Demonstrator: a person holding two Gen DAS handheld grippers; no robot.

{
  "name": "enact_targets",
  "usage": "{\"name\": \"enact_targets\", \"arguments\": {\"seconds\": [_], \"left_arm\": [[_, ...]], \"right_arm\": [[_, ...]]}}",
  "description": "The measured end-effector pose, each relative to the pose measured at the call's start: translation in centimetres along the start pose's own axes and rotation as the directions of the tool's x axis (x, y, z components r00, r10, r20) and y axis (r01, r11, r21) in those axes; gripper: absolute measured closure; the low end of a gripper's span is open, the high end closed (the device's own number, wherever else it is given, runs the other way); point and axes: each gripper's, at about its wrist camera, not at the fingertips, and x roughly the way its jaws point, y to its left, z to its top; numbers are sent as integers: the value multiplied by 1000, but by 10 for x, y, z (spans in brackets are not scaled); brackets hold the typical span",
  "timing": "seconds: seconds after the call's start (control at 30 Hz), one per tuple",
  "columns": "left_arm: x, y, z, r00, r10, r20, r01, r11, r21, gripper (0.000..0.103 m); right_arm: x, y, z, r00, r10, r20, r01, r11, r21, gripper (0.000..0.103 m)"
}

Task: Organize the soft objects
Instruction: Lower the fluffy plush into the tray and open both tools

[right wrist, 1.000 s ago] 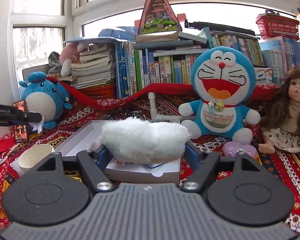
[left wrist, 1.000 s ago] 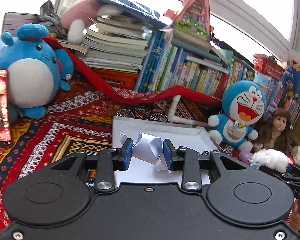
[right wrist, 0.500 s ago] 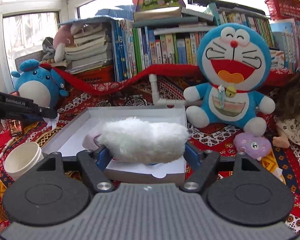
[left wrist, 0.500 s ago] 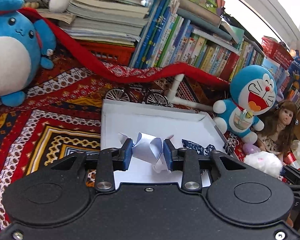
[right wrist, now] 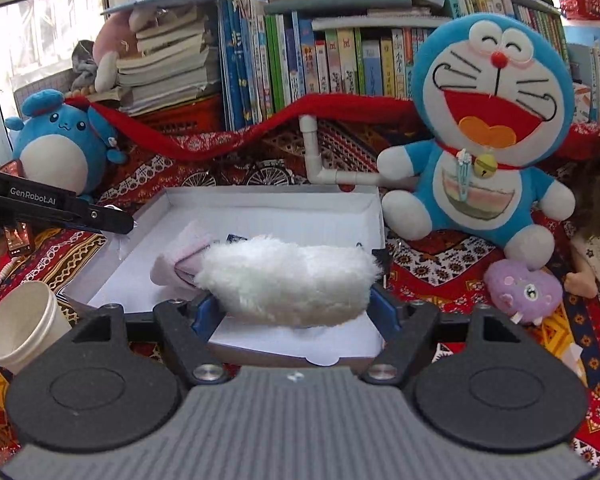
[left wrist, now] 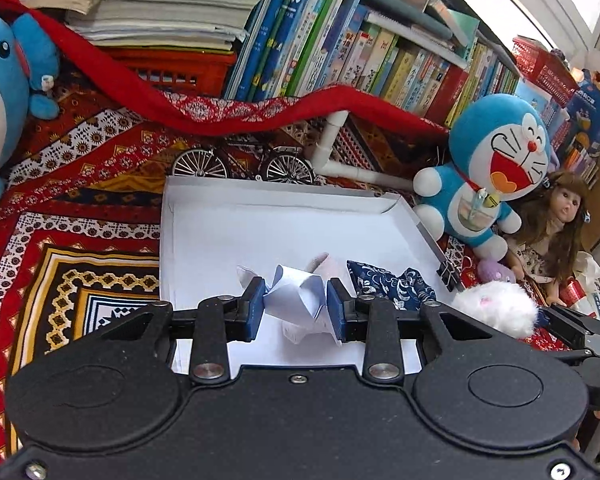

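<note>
White fluff (right wrist: 288, 280) fills the right tongs (right wrist: 292, 304), pinched wide across its length; the left tongs (left wrist: 296, 306) nip a crumpled tissue (left wrist: 296, 300) narrowly. Both hang over the box (left wrist: 284, 192), likely for dropping beside the blue cloth (left wrist: 388, 284) inside. Since a second ago both have tipped down and closed in on the box.

Landmark: open box (right wrist: 276, 204) on patterned cloth (left wrist: 80, 208). In box: patterned fabric piece (left wrist: 392, 284) at near right, sock (right wrist: 180, 260) beside it. Behind box: toy bicycle (left wrist: 244, 164), pipe elbow (right wrist: 320, 160), then row of books (right wrist: 320, 64). Right of box: cat plush (right wrist: 488, 128). Left of box: paper cup (right wrist: 20, 328).
</note>
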Motion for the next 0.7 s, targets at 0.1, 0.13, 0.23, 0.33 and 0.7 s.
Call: {"name": "enact_targets", "arguments": {"seconds": [0.1, 0.13, 0.23, 0.33, 0.7], "left_arm": [[7, 2, 1, 1000, 4, -13, -4, 1000, -12, 71], [9, 2, 1, 1000, 5, -17, -5, 1000, -15, 71], [15, 3, 1, 999, 12, -33, -13, 1000, -14, 71], [18, 7, 3, 999, 0, -53, -1, 999, -32, 71], [39, 13, 10, 975, 41, -216, -50, 998, -35, 71]], "right_arm": [[7, 2, 1, 1000, 6, -22, -6, 1000, -4, 26], [9, 4, 1, 1000, 6, -28, -6, 1000, -6, 26], [17, 8, 1, 999, 6, -50, -7, 1000, -16, 26], [22, 11, 1, 997, 9, -70, -11, 999, -31, 26], [40, 13, 6, 991, 17, -133, -18, 1000, -6, 26]]}}
